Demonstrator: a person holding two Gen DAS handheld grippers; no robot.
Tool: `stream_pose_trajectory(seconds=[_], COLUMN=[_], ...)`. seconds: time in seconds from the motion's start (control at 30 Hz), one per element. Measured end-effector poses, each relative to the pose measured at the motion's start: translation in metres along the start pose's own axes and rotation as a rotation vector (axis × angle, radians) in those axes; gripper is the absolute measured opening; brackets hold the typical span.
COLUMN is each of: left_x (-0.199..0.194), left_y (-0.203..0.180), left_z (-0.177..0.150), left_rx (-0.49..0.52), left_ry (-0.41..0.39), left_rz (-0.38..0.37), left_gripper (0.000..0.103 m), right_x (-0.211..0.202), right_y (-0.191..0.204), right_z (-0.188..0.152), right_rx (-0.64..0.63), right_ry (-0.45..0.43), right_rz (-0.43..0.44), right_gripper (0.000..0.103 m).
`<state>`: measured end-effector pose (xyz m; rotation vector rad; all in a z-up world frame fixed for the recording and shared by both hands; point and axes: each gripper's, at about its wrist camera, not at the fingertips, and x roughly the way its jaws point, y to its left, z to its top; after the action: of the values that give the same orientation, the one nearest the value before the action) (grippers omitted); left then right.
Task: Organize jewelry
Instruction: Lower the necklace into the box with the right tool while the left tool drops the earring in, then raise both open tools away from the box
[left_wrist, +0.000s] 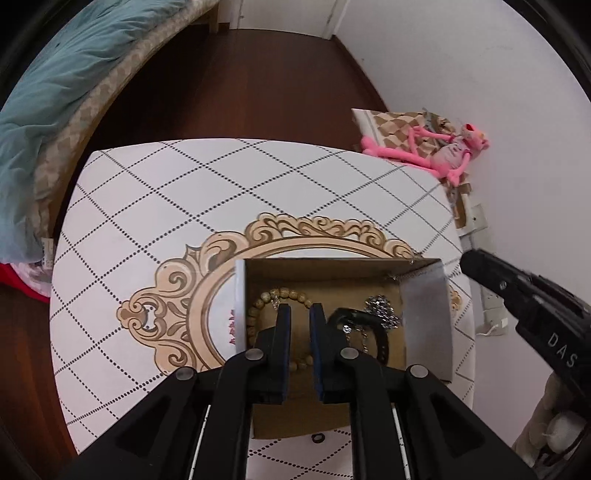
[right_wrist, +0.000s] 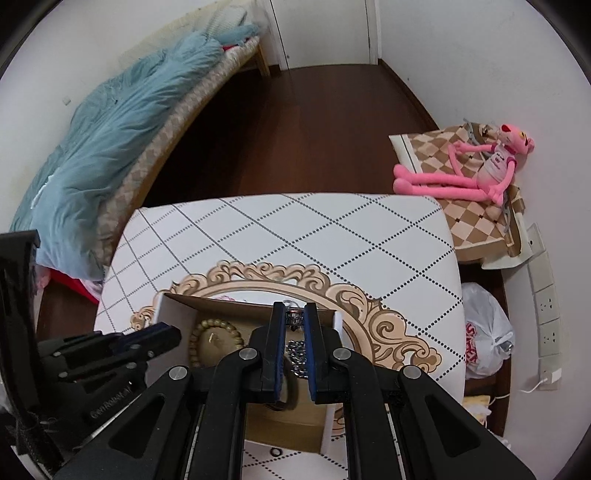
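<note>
An open cardboard box (left_wrist: 424, 314) stands on the patterned table (left_wrist: 184, 192). It holds a wooden bead bracelet (left_wrist: 288, 295), a black band (left_wrist: 380, 339) and a sparkly silver piece (left_wrist: 382, 308). My left gripper (left_wrist: 300, 314) hovers over the box, jaws slightly apart and empty. In the right wrist view my right gripper (right_wrist: 294, 317) is shut on a small ring (right_wrist: 294, 315) above the box (right_wrist: 173, 314). The bead bracelet (right_wrist: 214, 328) and a silver chain (right_wrist: 297, 354) lie below it. The left gripper (right_wrist: 155, 341) shows at the left. A small black ring (left_wrist: 317, 438) lies on the table in front of the box.
A bed with a teal blanket (right_wrist: 110, 147) stands to the left. A pink plush toy (right_wrist: 480, 173) lies on a checkered cushion at the right. A white plastic bag (right_wrist: 484, 332) sits on the floor by the wall sockets (right_wrist: 546, 314).
</note>
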<state>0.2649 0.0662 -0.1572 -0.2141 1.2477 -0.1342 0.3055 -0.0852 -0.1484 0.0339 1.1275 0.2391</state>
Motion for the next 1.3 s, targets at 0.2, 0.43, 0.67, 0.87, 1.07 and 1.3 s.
stream_pose_trajectory(seconds=[0.2, 0.43, 0.67, 0.87, 1.07, 1.3], left_x=[-0.006, -0.014, -0.026, -0.029, -0.028, -0.037], left_y=[0.002, 0.010, 0.017, 0.015, 0.014, 0.009], left_z=[0.006, 0.009, 0.001, -0.014, -0.031, -0.047], left_rx=[-0.015, -0.018, -0.021, 0.006, 0.012, 0.010], left_ry=[-0.030, -0.070, -0.123, -0.154, -0.146, -0.160], left_rz=[0.070, 0.158, 0.230, 0.290, 0.294, 0.290], left_gripper=[0.073, 0.095, 0.101, 0.103, 0.103, 0.103], right_x=[0.013, 0.013, -0.002, 0.003, 0.008, -0.004], right_y=[-0.003, -0.011, -0.017, -0.015, -0.009, -0.005], right_z=[0.000, -0.001, -0.007, -0.031, -0.059, -0.071], right_rx=[-0.007, 0.024, 0.039, 0.005, 0.002, 0.004], right_ry=[0.069, 0.095, 0.061, 0.076, 0.073, 0.043], right_rz=[0.007, 0.006, -0.048, -0.166, -0.218, -0.236], right_gripper=[0.011, 0.058, 0.072, 0.098, 0.102, 0.102])
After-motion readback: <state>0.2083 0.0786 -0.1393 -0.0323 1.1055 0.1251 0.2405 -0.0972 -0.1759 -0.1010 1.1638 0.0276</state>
